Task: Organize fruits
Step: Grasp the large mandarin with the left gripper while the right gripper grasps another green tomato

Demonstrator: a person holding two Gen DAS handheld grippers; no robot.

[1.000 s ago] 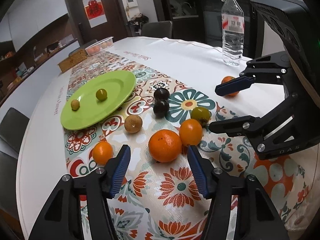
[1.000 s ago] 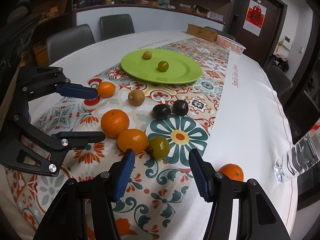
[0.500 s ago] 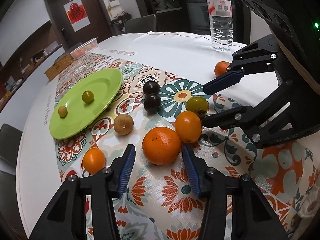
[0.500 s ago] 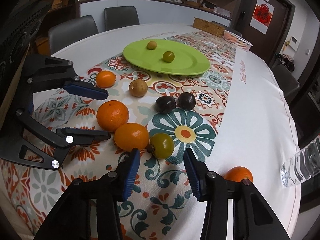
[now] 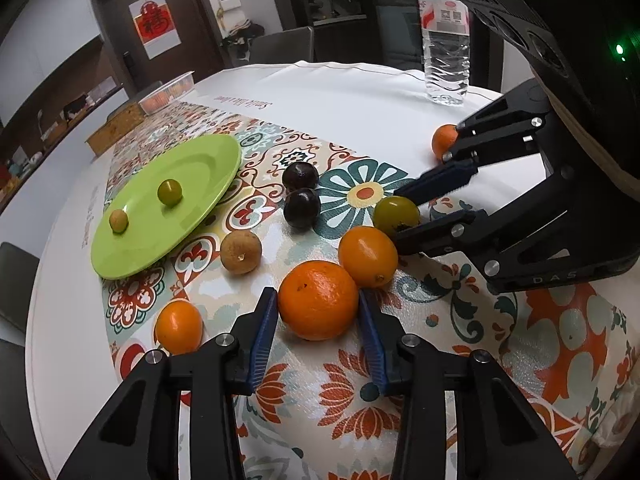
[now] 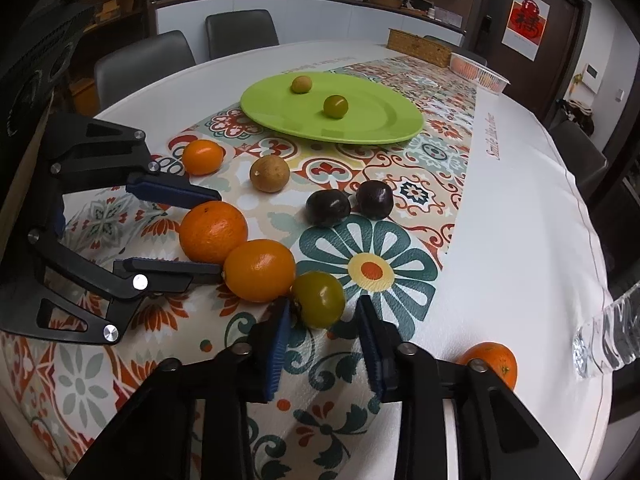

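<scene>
My left gripper (image 5: 317,294) is closing its jaws on a large orange (image 5: 318,312), and both blue pads touch its sides. My right gripper (image 6: 322,304) is shut on a green-yellow fruit (image 6: 318,300) at its fingertips. A medium orange (image 5: 368,256) lies between those two fruits and touches both. Up the patterned runner, a green plate (image 5: 200,168) holds a small green fruit (image 5: 169,192) and a tan one (image 5: 118,221). On the runner lie two dark plums (image 5: 302,208), a brown fruit (image 5: 241,252) and a small orange (image 5: 179,326).
Another orange (image 6: 490,364) sits on the white cloth by a water bottle (image 5: 446,40). A wicker box (image 6: 418,46) and a clear plastic tray (image 6: 478,72) stand at the far end. Grey chairs (image 6: 144,64) ring the round table.
Both pairs of jaws have narrowed. The left now touches the large orange and the right holds the green-yellow fruit. Both grippers edged closer to their fruit.
</scene>
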